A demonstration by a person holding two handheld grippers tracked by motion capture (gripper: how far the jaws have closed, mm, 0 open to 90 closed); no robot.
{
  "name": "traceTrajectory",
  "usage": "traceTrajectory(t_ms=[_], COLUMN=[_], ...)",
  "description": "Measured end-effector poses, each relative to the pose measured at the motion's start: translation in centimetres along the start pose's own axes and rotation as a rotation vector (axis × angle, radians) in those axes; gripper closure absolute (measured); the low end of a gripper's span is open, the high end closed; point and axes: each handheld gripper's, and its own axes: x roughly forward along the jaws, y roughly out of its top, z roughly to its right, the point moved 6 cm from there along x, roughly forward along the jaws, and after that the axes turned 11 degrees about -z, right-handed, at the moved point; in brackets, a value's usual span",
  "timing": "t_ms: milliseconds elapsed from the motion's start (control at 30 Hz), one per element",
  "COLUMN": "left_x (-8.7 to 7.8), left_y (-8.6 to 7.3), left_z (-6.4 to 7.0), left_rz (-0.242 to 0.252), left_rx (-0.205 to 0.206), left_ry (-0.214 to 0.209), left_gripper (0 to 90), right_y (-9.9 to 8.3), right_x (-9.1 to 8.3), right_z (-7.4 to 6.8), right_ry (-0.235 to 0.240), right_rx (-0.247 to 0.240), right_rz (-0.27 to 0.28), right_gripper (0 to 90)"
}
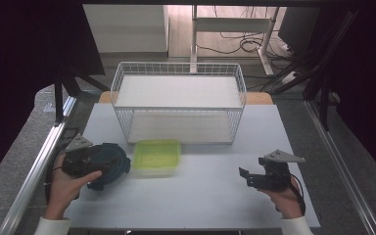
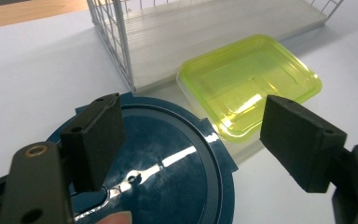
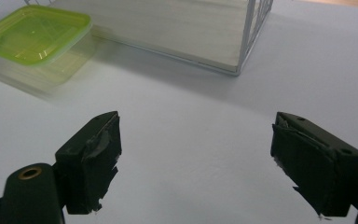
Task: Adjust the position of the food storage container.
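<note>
A round dark blue lid or container (image 1: 108, 164) (image 2: 168, 168) lies on the white table at the left. My left gripper (image 1: 90, 159) (image 2: 200, 140) hovers over it, open, its jaws wide apart with nothing between them. Just right of it rests a yellow-green lidded box (image 1: 156, 155) (image 2: 249, 84) (image 3: 35, 32), touching the blue piece's edge. My right gripper (image 1: 252, 177) (image 3: 196, 158) is open above bare table at the right, holding nothing.
A white wire basket shelf (image 1: 178, 105) (image 2: 121, 46) (image 3: 244, 42) with two tiers stands behind the containers at mid table. The white table top (image 1: 205, 196) ends at metal rails on both sides. A desk frame and cables lie beyond.
</note>
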Motion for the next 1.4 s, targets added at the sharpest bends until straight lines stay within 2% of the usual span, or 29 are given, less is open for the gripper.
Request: traceTrajectory(t_ms=[333, 433, 600, 867, 1100, 1300, 1400], left_x=[-0.5, -0.6, -0.7, -0.4, -0.6, -1.0, -1.4], left_y=[-0.4, -0.4, -0.3, -0.3, -0.4, 0.6, 1.4], left_z=[0.3, 0.2, 0.7, 0.8, 0.8, 0.1, -0.1], left_rz=[0.013, 0.015, 0.028, 0.009, 0.008, 0.013, 0.011], left_rx=[0.017, 0.012, 0.030, 0.025, 0.025, 0.009, 0.023], left_ry=[0.003, 0.004, -0.029, -0.034, -0.039, -0.019, -0.002], left_gripper=[20.7, 20.6, 19.6, 20.8, 20.9, 21.0, 21.0], right_y=[0.2, 0.1, 0.0, 0.0, 0.1, 0.0, 0.0], right_x=[0.0, -0.3, -0.4, -0.3, 0.0, 0.1, 0.0], right_z=[-0.4, -0.6, -0.7, -0.5, -1.1, -0.9, -1.0], right_ry=[0.014, 0.004, 0.002, 0.009, 0.020, 0.028, 0.032], right_rx=[0.012, 0.006, 0.003, 0.009, -0.007, -0.001, -0.003], right_rz=[-0.007, -0.006, -0.005, -0.003, -0.012, -0.014, -0.013], right_gripper=[17.4, 17.5, 17.5, 17.6, 17.6, 17.7, 17.7])
